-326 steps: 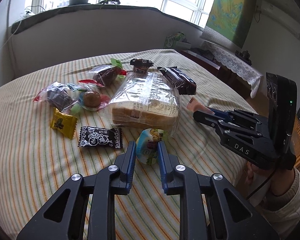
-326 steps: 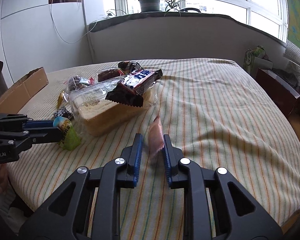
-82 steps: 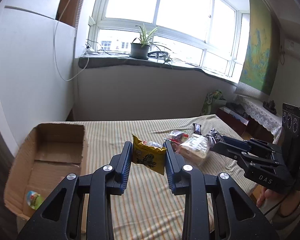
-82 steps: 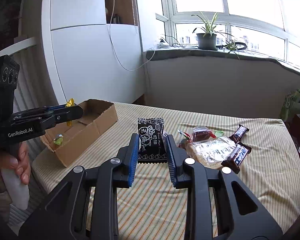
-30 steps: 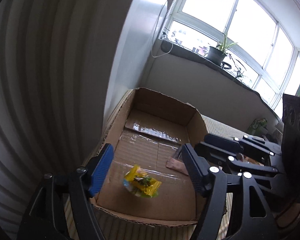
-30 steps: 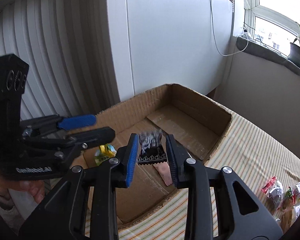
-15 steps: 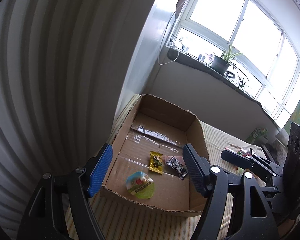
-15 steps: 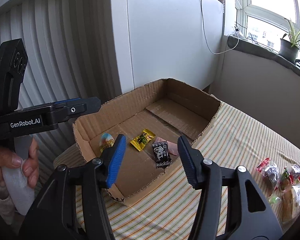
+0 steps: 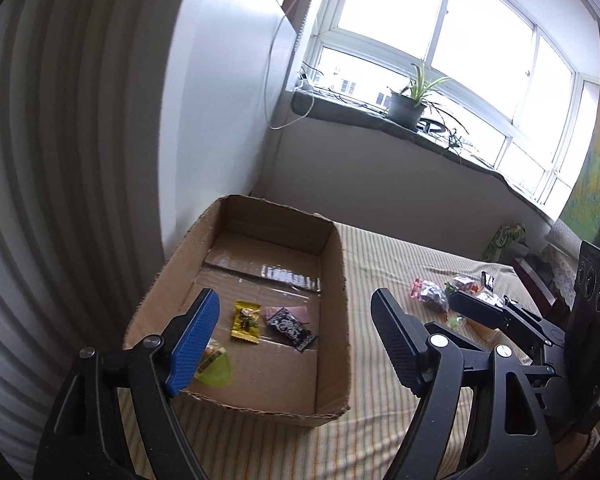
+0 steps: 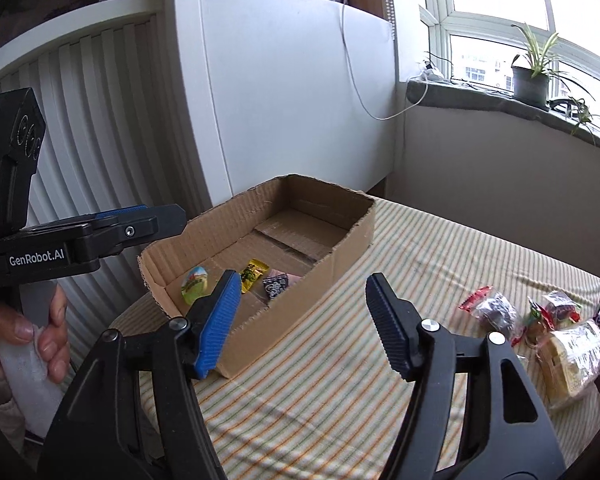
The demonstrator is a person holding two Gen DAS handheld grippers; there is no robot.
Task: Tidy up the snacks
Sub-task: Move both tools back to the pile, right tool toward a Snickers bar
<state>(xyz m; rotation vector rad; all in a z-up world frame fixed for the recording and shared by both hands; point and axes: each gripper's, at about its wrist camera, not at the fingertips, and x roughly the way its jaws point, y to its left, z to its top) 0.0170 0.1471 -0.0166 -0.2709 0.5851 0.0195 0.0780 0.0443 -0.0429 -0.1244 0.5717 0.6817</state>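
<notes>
Several wrapped snacks (image 10: 496,314) and bread bag (image 10: 572,360) on striped cloth (image 10: 420,280), beside cardboard box (image 10: 340,256).

Left gripper (image 9: 296,326) hangs over the box (image 9: 332,344), jaws opening wide with nothing between them. Below the gap lie a yellow packet (image 9: 246,322) and a black packet (image 9: 290,327), side by side on the box floor. A green-rimmed cup (image 9: 214,366) peeks out just behind the blue left pad (image 9: 194,340). Off beyond the right finger, the right gripper (image 9: 480,310) reaches in over the striped cloth (image 9: 388,256), loose snacks (image 9: 430,294) past its tip.
</notes>
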